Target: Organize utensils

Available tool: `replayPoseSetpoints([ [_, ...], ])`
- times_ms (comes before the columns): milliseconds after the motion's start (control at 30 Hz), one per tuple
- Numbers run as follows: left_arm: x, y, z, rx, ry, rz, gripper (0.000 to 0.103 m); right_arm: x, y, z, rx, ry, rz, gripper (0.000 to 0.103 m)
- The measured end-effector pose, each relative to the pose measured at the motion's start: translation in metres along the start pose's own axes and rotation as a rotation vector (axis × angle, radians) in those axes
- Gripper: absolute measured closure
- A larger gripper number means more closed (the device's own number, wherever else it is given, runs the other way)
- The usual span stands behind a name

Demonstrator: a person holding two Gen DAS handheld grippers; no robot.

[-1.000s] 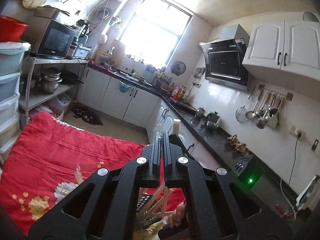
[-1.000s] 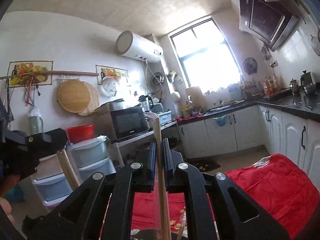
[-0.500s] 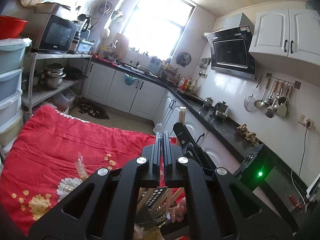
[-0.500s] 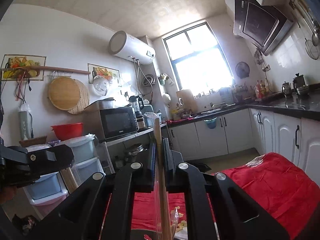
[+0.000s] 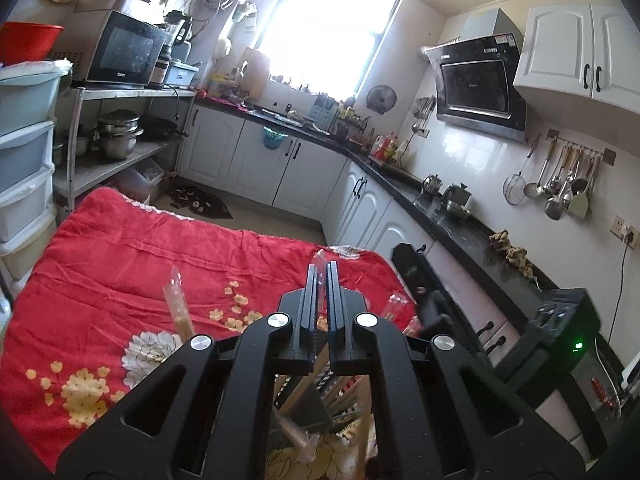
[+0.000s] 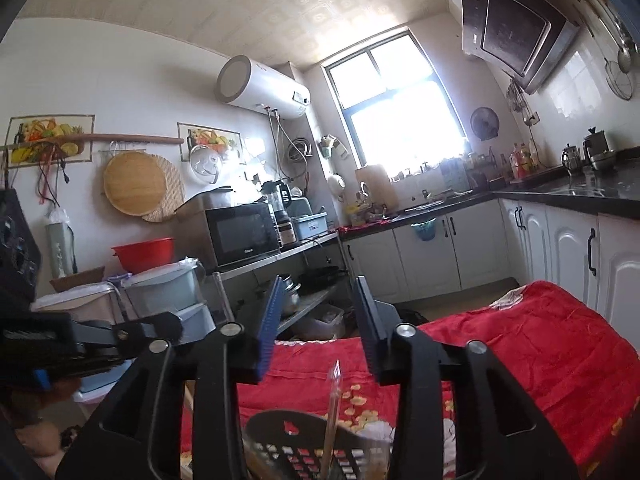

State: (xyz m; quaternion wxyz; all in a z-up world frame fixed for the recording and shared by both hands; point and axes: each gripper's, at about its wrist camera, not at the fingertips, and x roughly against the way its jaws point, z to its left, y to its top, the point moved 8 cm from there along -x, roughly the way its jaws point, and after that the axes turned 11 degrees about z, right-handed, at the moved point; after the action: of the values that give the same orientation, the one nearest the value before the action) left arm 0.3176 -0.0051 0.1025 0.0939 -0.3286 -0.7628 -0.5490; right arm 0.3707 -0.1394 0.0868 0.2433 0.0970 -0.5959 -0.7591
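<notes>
In the left wrist view my left gripper has its jaws just starting to part. The clear wrapper tip of a wrapped pair of chopsticks is still pinched between them. Below it stands a black perforated utensil holder with several chopsticks in it. Another wrapped pair sticks up on the left. In the right wrist view my right gripper is opening. A wrapped chopstick stands free in the holder below the gap, touching neither pad.
A red flowered quilt covers the table under the holder. White cabinets with a dark counter run along the right. A metal shelf with pots and stacked drawers stand at the left. A hand holds the left gripper.
Both grippers have sunk toward the holder. The right jaws have opened and let go of the chopstick, which now stands lower in the holder. The left gap has widened slightly.
</notes>
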Motion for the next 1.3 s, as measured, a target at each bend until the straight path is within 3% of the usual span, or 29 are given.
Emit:
replayPoseSetpoints([
  [67, 0.002, -0.002, 0.0, 0.0, 0.005, 0.003, 0.077, 0.007, -0.001, -0.001, -0.006, 0.004, 0.014, 0.059],
  [133, 0.005, -0.004, -0.001, -0.005, 0.01, 0.0, 0.067, 0.014, -0.002, -0.001, -0.017, 0.011, 0.029, 0.056],
  [267, 0.009, -0.007, -0.002, -0.014, 0.03, -0.001, 0.065, 0.029, -0.003, -0.003, -0.007, 0.003, 0.044, 0.055],
  [367, 0.017, -0.01, -0.005, -0.025, 0.028, -0.008, 0.051, 0.044, -0.001, -0.002, -0.012, 0.025, 0.046, 0.052],
  [667, 0.037, -0.03, -0.014, -0.069, 0.061, -0.002, 0.027, 0.078, -0.014, 0.013, 0.048, 0.068, 0.162, 0.039],
  [1033, 0.06, -0.066, -0.002, -0.049, 0.091, 0.031, 0.011, 0.105, -0.054, 0.032, 0.124, 0.047, 0.294, 0.031],
  [1300, 0.066, -0.098, 0.01, -0.021, 0.119, 0.074, 0.011, 0.12, -0.082, 0.039, 0.158, 0.031, 0.37, 0.023],
])
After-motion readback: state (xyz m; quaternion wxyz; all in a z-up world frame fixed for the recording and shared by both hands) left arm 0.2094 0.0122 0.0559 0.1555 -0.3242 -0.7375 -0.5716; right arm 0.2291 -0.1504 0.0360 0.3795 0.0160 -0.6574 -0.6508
